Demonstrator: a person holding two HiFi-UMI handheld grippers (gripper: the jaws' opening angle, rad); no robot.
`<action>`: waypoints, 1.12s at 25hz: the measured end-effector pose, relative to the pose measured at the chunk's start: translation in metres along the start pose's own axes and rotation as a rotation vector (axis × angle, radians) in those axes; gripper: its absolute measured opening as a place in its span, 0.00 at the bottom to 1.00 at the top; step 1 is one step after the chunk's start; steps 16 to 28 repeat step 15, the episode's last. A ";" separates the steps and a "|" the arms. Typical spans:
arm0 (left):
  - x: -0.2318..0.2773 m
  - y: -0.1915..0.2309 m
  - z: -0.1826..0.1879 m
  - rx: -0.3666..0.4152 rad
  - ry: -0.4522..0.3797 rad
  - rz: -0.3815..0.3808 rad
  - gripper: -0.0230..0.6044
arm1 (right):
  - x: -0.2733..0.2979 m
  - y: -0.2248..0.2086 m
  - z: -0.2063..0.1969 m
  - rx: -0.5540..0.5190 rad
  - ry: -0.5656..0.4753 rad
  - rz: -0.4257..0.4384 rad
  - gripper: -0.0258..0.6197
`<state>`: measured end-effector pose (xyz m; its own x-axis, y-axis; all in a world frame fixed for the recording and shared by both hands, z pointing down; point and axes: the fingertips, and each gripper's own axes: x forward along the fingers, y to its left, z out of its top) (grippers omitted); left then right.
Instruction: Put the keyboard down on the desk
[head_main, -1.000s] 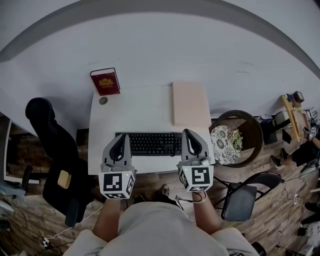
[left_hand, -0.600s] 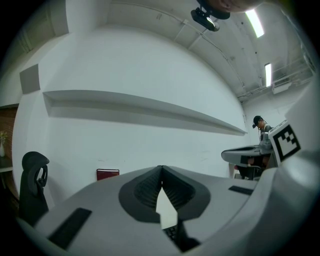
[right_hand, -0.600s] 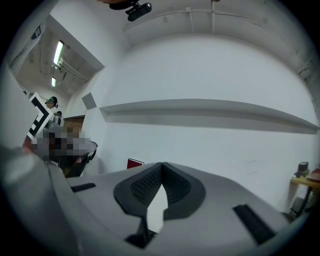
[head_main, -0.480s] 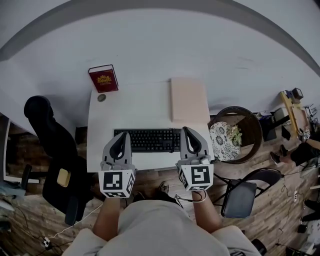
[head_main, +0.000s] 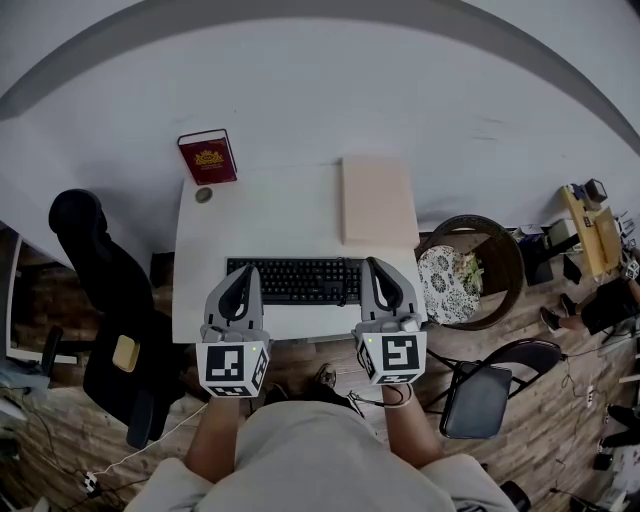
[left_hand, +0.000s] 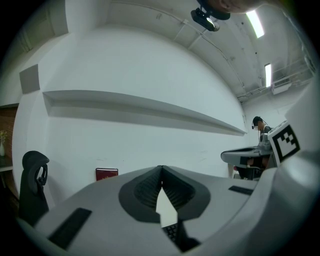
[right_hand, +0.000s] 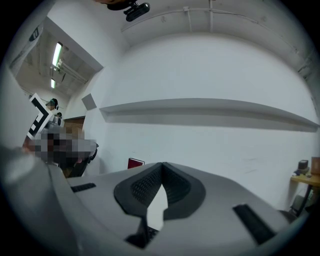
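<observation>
You have a red book (head_main: 208, 156) upright against the wall (head_main: 320, 100), a small round object (head_main: 204, 196) just before it, and a beige board (head_main: 378, 200) lying farther right. A black office chair (head_main: 100, 290) stands at your left; a round tub (head_main: 505, 255) with patterned cloth (head_main: 440, 285) and a folding chair (head_main: 480, 398) are at your right.

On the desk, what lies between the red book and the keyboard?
A small round disc beside the book; otherwise bare desk up to the keyboard, seen in the head view.

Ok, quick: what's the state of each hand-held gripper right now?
Left hand-held gripper: closed, holding nothing.
Right hand-held gripper: closed, holding nothing.
</observation>
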<state>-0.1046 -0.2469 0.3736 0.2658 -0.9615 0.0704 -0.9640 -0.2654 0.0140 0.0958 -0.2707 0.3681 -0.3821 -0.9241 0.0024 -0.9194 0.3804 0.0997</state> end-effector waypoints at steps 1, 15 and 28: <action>-0.001 0.000 -0.001 -0.001 0.001 0.001 0.05 | -0.001 0.000 0.001 -0.003 -0.001 0.001 0.04; -0.002 -0.009 -0.006 0.001 0.017 0.000 0.05 | -0.008 -0.009 -0.009 0.005 0.019 -0.011 0.04; -0.002 -0.009 -0.006 0.001 0.017 0.000 0.05 | -0.008 -0.009 -0.009 0.005 0.019 -0.011 0.04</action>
